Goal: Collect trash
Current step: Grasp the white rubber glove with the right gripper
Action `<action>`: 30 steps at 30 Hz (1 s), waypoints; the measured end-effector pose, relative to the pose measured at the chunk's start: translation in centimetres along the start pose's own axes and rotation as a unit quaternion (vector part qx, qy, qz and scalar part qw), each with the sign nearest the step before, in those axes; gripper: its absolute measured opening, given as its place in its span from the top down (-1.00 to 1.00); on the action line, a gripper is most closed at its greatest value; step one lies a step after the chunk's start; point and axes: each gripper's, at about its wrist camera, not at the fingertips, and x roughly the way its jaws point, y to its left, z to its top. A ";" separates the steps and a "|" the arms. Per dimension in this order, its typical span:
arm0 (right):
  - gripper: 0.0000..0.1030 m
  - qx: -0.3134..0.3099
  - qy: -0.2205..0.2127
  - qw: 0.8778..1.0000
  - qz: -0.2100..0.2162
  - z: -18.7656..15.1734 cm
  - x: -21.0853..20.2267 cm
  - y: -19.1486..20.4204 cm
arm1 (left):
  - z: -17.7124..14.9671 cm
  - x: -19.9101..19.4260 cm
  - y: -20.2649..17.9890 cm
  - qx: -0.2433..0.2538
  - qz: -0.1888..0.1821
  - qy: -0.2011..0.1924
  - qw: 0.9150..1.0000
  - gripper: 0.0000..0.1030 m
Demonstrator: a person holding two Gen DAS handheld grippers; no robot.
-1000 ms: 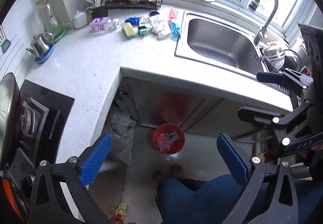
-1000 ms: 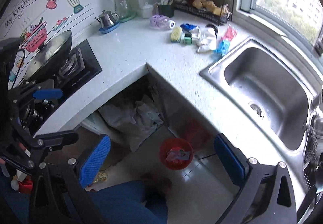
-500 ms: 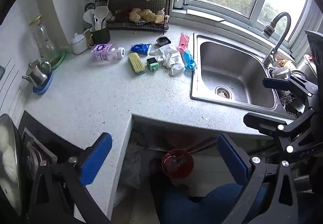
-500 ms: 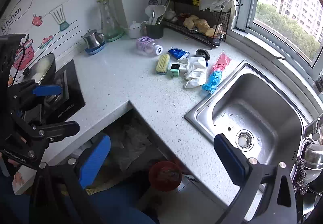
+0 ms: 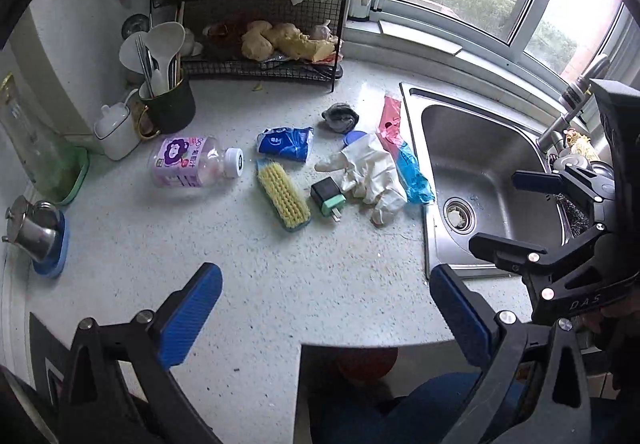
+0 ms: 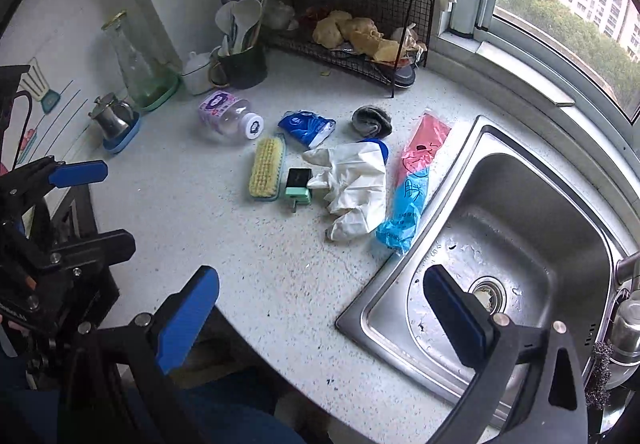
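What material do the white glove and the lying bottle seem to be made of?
White glove: looks like thin latex or similar rubber, matte, limp and wrinkled flat on the counter. Bottle: apparently clear plastic, glossy, see-through body with a purple label and a white cap.

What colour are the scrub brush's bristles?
Yellow, on a blue base; the scrub brush shows best in the left wrist view.

Red bin (image 5: 366, 362) mostly under countertop (image 5: 280, 284)

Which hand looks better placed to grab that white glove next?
Probably the right. The right gripper hangs open with the white glove almost straight ahead; the left gripper, also open, faces the scrub brush.
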 end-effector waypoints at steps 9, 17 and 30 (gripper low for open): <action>-0.75 0.035 0.052 0.998 -0.016 4.4 7.2 -3.1 | 3.9 6.8 3.6 -0.002 -0.022 0.045 0.999 -1.00; -0.75 0.021 0.101 0.994 -0.031 6.8 12.4 -3.5 | 5.3 10.3 6.2 -0.006 -0.028 0.074 0.997 -1.00; -0.29 0.015 0.146 0.989 -0.027 6.9 17.9 -3.9 | 4.3 10.7 8.4 -0.044 -0.063 0.093 0.993 -1.00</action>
